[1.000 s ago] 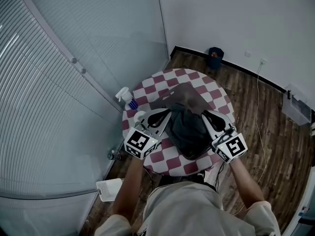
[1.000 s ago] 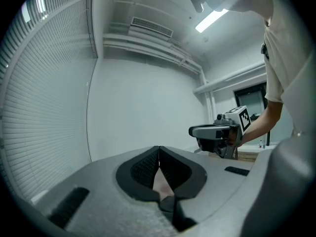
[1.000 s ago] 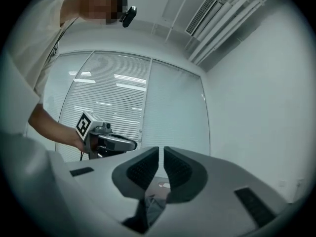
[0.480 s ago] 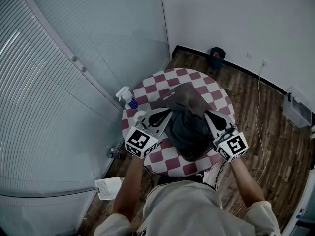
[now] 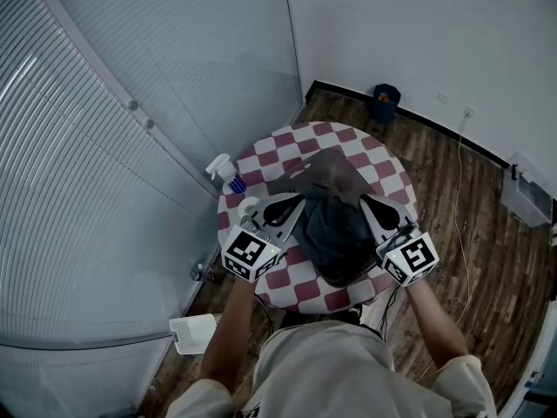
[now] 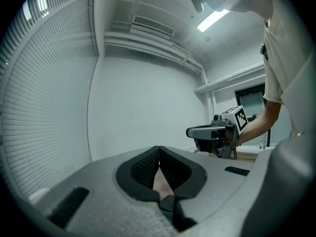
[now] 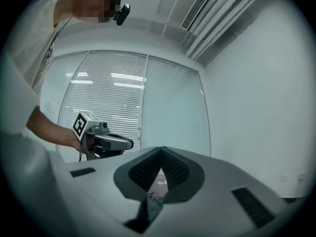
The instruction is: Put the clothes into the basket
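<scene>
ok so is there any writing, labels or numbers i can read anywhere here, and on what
No readable text anywhere.
On the spray bottle: a label, too small to read.
On the left gripper and the right gripper: cubes with black and white squares, no letters.
On the dark garment held between them: no print shows.
On the person's shirt: a small dark mark, unreadable.

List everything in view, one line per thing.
table: one, round, red-and-white checked cloth, centre.
dark garment: one, dark grey, on the table.
spray bottle: one, white, table's left edge.
bin: one, dark blue, floor by far wall.
white box: one, floor at right.
left gripper: one, grey, shut on the garment's left edge.
right gripper: one, grey, shut on its right edge.
</scene>
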`<state>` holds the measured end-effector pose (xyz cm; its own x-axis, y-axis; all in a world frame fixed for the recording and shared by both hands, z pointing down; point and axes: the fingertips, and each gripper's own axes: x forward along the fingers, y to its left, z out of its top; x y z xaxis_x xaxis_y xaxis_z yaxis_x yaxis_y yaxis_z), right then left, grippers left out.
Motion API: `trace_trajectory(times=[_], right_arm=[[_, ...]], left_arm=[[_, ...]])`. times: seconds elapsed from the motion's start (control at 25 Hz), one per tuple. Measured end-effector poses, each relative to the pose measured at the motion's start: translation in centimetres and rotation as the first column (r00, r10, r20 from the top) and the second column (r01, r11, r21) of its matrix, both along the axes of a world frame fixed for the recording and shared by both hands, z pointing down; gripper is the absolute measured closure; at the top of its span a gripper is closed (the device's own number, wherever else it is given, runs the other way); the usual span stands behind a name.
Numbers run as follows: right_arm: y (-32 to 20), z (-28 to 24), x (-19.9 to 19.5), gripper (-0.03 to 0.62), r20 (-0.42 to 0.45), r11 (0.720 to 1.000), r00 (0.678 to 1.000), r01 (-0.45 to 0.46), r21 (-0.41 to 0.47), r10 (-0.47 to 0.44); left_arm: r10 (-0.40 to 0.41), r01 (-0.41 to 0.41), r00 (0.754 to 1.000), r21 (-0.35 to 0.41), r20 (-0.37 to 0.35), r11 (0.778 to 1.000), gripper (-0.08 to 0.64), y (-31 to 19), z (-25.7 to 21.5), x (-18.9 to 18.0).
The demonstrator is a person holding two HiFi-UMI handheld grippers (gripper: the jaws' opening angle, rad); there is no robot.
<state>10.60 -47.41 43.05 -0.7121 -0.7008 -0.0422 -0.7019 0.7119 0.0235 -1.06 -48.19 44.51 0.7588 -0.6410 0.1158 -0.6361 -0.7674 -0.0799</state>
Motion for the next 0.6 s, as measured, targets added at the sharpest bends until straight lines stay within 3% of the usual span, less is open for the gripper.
trace_trajectory(times=[0.6], right_arm=[[0.4,0.7,-2.0,0.572,-0.01,0.998,0.998,0.056,-0.037,-0.056]], left_arm=[[0.012,-0.012,1.0,-0.007,-0.003,1.0,0.545,0.7,0.5,1.0]])
